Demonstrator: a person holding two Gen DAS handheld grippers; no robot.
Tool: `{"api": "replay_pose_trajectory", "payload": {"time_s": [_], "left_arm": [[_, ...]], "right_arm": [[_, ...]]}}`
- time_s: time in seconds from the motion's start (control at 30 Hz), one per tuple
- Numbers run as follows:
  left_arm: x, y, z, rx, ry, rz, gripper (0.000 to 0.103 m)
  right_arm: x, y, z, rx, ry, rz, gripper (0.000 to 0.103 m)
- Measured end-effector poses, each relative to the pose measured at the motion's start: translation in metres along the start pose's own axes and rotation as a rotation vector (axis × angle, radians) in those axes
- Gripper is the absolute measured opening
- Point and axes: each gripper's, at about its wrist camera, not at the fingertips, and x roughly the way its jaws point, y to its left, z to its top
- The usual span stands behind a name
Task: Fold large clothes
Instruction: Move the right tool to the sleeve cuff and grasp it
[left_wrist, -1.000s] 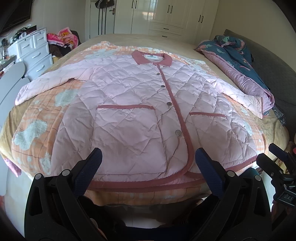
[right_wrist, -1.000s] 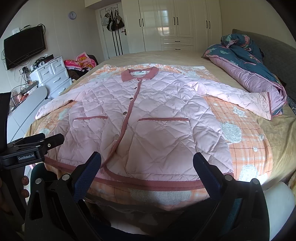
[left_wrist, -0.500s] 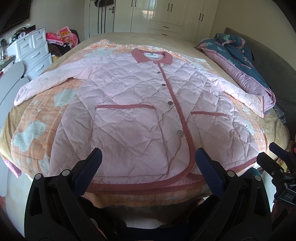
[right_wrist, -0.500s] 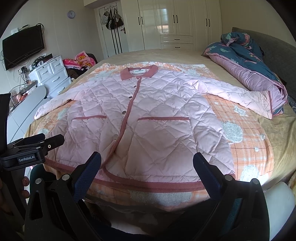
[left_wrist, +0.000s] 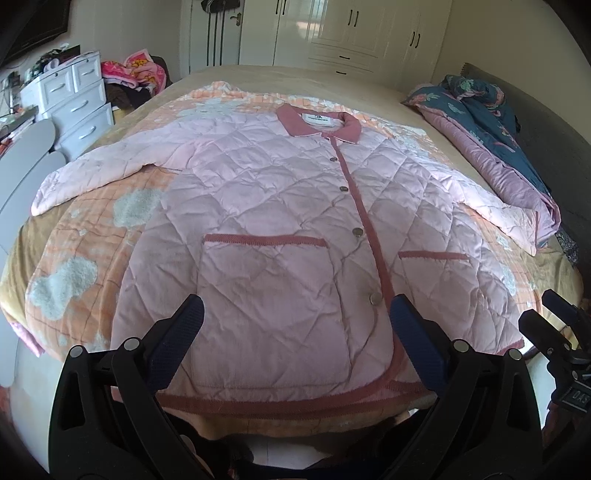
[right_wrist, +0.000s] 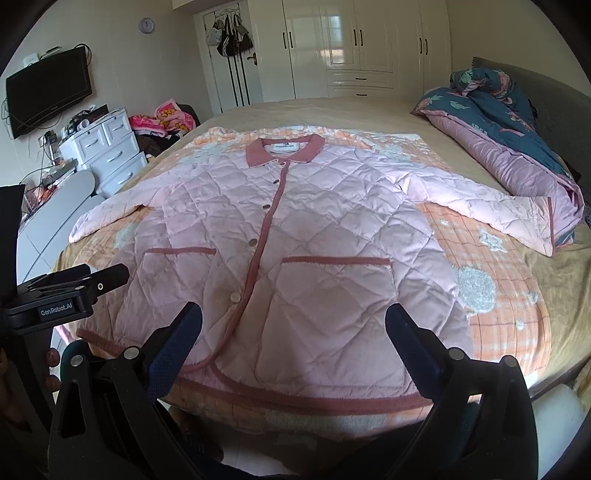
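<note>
- Left wrist view: I see the bed with an orange blanket.
- The pink quilted jacket lies flat on it, buttoned, sleeves spread (collar far).
- My left claw and right claw gape wide, empty, above the hem.

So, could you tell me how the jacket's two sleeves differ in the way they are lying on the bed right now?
The left-side sleeve of the pink quilted jacket ends on the orange blanket near the bed's edge by the white drawers; the right-side sleeve reaches the rumpled blue-and-purple quilt. The right-side cuff shows a dark pink trim stripe; no trim shows on the left-side cuff. Both lie flat, spread outward, unfolded.
</note>
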Motion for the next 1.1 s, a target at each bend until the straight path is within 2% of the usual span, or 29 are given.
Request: {"api": "replay_pose_trajectory", "payload": {"time_s": [0.6, 1.1], "left_arm": [[0.029, -0.004, 0.066, -0.015, -0.014, 0.022, 0.094], [0.081, -0.023, 0.119, -0.006, -0.002, 0.024, 0.094]], "right_arm": [[0.039, -0.013, 0.065, 0.023, -0.015, 0.007, 0.099], [0.081, -0.049, 0.112, 0.051, -0.036, -0.118, 0.099]]}}
